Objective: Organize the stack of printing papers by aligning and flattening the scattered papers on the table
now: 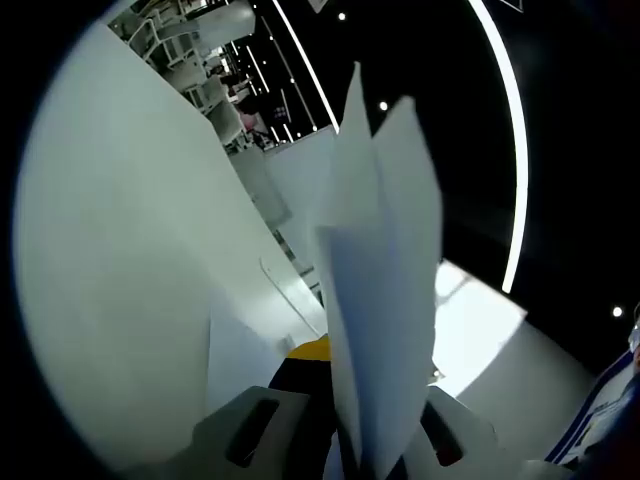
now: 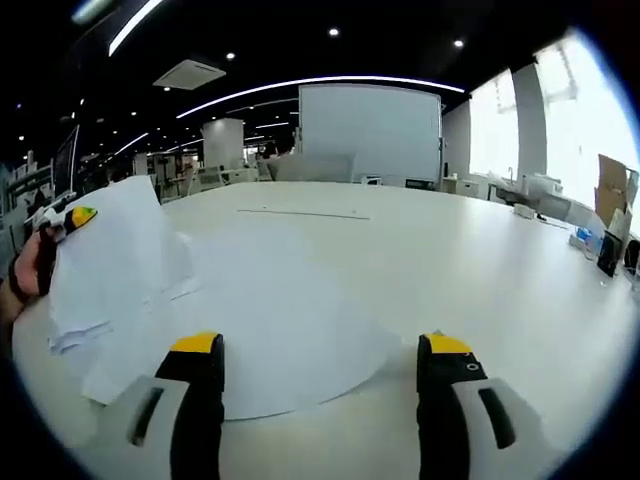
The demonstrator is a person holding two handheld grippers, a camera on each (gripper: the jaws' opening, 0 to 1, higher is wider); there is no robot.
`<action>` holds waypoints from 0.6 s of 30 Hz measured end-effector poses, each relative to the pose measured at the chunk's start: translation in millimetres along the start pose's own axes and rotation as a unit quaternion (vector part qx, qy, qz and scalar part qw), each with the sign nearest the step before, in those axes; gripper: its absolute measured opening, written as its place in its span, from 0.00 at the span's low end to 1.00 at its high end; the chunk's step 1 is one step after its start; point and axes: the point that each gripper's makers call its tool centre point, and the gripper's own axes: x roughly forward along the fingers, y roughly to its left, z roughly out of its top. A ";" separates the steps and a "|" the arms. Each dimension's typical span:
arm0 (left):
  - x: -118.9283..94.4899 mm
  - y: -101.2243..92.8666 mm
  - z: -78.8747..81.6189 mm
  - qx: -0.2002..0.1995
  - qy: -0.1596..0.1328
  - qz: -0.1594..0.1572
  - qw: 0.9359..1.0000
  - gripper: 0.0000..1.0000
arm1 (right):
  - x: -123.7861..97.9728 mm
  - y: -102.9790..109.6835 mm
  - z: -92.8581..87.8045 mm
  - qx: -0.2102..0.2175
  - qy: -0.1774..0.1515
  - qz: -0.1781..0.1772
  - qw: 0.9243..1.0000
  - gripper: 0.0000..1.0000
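Note:
In the left gripper view, white printing papers (image 1: 385,300) stand on edge between the jaws of my left gripper (image 1: 365,395), which is shut on them. In the right gripper view, the same bunch of papers (image 2: 115,250) is lifted at the left, held by the left gripper (image 2: 65,222) in a person's hand (image 2: 20,275). More white sheets (image 2: 280,340) lie flat and spread out on the white table (image 2: 460,260). My right gripper (image 2: 320,350) hovers open above the near edge of those flat sheets with nothing between its jaws.
A white board (image 2: 370,130) stands behind the table's far edge. Small items (image 2: 600,245) sit at the table's far right, with a cardboard box (image 2: 612,185) by the bright windows. Desks and chairs (image 2: 215,175) fill the room at the left.

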 end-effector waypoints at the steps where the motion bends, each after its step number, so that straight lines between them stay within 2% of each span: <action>1: 0.0 0.0 0.0 0.000 0.000 0.000 1.000 0.06 | 0.0 -0.2 -0.1 0.000 0.000 0.000 1.000 0.73; 18: 0.3 -0.6 -0.6 -0.002 0.000 0.000 1.000 0.06 | -0.6 2.6 -2.2 -0.003 0.005 0.009 1.000 0.63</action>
